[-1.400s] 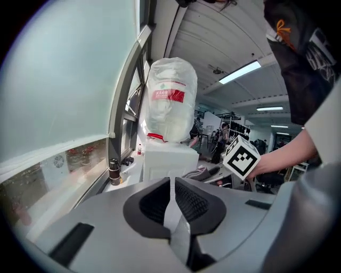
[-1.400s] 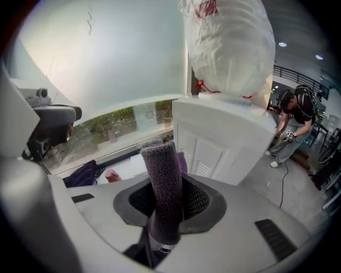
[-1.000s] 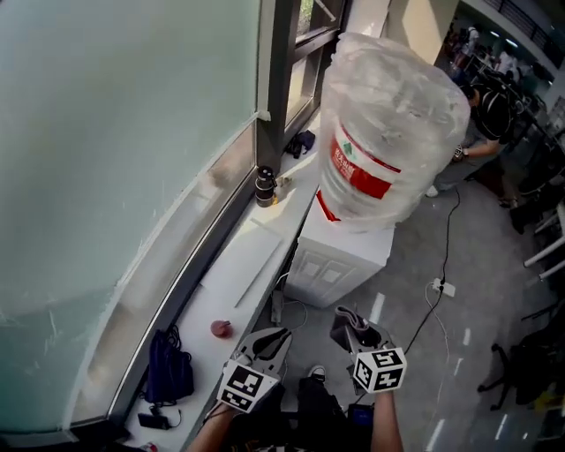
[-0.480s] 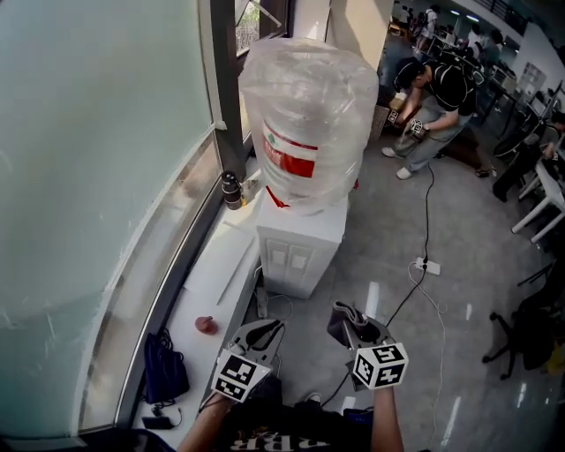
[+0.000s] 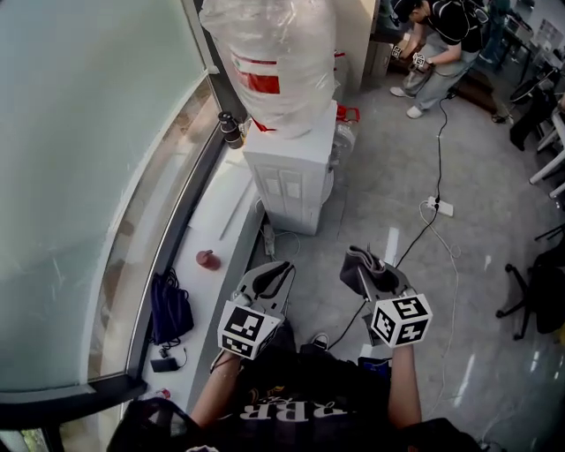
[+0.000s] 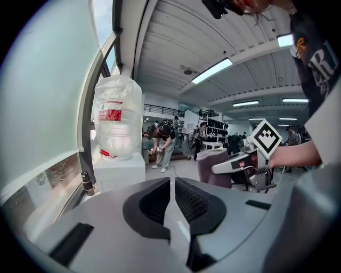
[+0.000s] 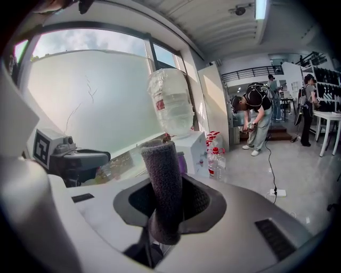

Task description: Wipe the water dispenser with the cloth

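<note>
The white water dispenser [image 5: 287, 168] stands by the window ledge, topped by a large bottle wrapped in clear plastic [image 5: 274, 53]. It is well ahead of both grippers. My right gripper [image 5: 371, 269] is shut on a rolled grey cloth [image 7: 165, 186], which stands up between its jaws. The cloth [image 5: 360, 262] also shows in the head view. My left gripper [image 5: 269, 278] is to the left of it, shut with nothing in it. In the left gripper view the dispenser [image 6: 120, 170] is far off at the left, and the cloth [image 6: 213, 166] at the right.
A white window ledge [image 5: 221, 229] runs along the left with a small red object [image 5: 207, 259], a dark blue bag [image 5: 169, 309] and a dark bottle [image 5: 231, 130]. A power strip [image 5: 439, 208] and cables lie on the floor. A person [image 5: 437, 26] bends over behind the dispenser. Red-capped bottles [image 7: 216, 157] stand beside the dispenser.
The head view has drawn back: the dispenser now sits higher and smaller in it. Both grippers stay low in front, the right still shut on the cloth.
</note>
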`<state>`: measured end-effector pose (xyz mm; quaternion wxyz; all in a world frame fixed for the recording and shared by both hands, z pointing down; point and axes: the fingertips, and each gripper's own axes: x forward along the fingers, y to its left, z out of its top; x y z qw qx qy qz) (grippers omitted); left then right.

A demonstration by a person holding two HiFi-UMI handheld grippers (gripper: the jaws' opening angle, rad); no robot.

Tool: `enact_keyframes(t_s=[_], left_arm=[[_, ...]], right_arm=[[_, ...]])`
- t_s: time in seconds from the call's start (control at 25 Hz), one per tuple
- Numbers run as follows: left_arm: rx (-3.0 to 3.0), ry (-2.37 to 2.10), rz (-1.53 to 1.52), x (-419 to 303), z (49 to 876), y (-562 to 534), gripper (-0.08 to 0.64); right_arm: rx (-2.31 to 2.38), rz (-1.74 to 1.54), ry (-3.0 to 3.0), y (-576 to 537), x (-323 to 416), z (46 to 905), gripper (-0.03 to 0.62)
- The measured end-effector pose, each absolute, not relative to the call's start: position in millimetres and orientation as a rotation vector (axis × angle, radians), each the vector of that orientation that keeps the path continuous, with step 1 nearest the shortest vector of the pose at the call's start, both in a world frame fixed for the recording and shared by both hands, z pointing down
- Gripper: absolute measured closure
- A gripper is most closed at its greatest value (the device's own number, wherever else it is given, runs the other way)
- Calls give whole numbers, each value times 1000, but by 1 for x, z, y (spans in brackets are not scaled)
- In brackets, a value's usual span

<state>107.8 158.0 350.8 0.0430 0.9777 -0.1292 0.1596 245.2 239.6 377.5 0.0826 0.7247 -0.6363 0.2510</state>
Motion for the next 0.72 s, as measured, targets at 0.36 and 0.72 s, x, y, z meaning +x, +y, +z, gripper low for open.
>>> enact_keyframes(t_s=[0.36, 0.72], left_arm=[[2984, -433, 532, 108, 354, 210, 523], [2995, -399, 536, 115, 350, 237, 523]], right_arm=[[2115, 720, -1980, 279, 244, 380, 486], [2103, 711, -1964, 307, 242, 381, 486]])
